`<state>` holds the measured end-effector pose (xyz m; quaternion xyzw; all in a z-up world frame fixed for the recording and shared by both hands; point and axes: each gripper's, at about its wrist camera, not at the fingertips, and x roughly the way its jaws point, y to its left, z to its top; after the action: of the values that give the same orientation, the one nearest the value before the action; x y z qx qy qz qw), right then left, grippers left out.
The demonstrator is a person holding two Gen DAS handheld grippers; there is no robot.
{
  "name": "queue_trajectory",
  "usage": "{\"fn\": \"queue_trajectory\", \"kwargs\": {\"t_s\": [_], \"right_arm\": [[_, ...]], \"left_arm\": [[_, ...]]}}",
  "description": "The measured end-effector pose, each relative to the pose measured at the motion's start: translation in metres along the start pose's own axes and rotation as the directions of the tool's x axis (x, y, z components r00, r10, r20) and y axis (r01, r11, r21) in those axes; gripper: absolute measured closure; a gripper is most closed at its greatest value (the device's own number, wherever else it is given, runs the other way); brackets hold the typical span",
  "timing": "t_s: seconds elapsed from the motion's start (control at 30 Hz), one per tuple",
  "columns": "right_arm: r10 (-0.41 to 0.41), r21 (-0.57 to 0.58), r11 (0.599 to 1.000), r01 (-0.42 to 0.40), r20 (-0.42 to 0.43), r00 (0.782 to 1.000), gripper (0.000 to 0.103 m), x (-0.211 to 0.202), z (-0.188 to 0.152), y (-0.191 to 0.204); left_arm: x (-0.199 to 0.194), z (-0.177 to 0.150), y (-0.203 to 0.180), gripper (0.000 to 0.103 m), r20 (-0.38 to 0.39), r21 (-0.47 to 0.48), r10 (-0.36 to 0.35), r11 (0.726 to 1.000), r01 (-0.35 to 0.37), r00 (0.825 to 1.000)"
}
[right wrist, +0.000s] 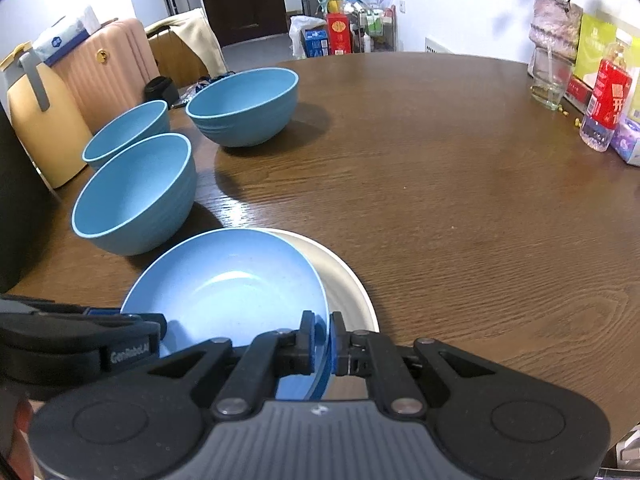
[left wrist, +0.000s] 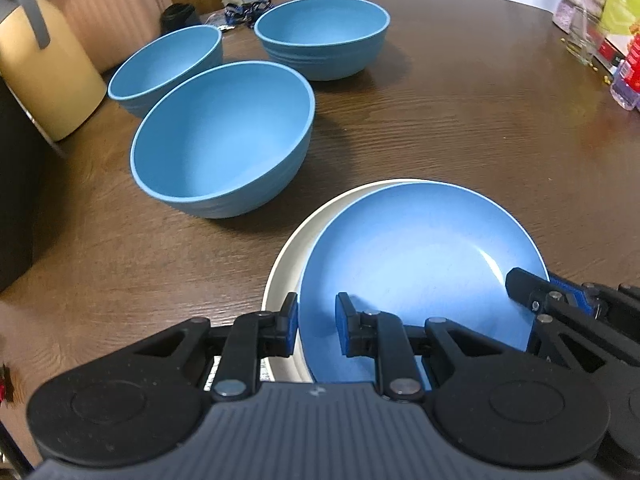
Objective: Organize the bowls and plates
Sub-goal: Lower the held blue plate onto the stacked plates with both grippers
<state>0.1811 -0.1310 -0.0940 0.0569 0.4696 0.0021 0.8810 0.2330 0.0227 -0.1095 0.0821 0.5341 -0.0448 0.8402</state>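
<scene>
Both pairs of fingers straddle the rim of the round blue plate [left wrist: 420,264], the left gripper [left wrist: 318,330] parted with a gap around its near-left edge, the right gripper [right wrist: 322,342] pinching its right edge. That plate sits over one round white plate [right wrist: 348,292] on the brown wooden table [right wrist: 460,200], whose wide right half lies bare. Three blue ribbed bowls [left wrist: 224,136] stand apart on the left.

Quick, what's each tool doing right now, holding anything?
Left tool: open, its fingers on either side of the blue plate's near rim, not clamped.
Right tool: shut on the blue plate's rim.
</scene>
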Motion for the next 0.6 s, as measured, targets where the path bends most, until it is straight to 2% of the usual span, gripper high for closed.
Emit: {"fn": "queue_trajectory", "kwargs": {"t_s": [0.17,0.4,0.6], "right_arm": [[-0.021,-0.020,1.000,0.021,0.029,0.999,0.096,-0.004,0.001,0.002],[-0.050,-0.054,0.997,0.051,0.024,0.998,0.096,0.002,0.000,0.007],[-0.042,-0.048,0.998,0.042,0.003,0.999,0.096,0.008,-0.002,0.005]], "left_arm": [[0.000,0.001,-0.001,0.083,0.005,0.014,-0.006,1.000,0.006,1.000],[0.002,0.000,-0.006,0.083,0.010,0.044,0.013,0.999,-0.013,1.000],[0.002,-0.001,-0.007,0.083,0.012,0.053,0.016,0.998,-0.017,1.000]]}}
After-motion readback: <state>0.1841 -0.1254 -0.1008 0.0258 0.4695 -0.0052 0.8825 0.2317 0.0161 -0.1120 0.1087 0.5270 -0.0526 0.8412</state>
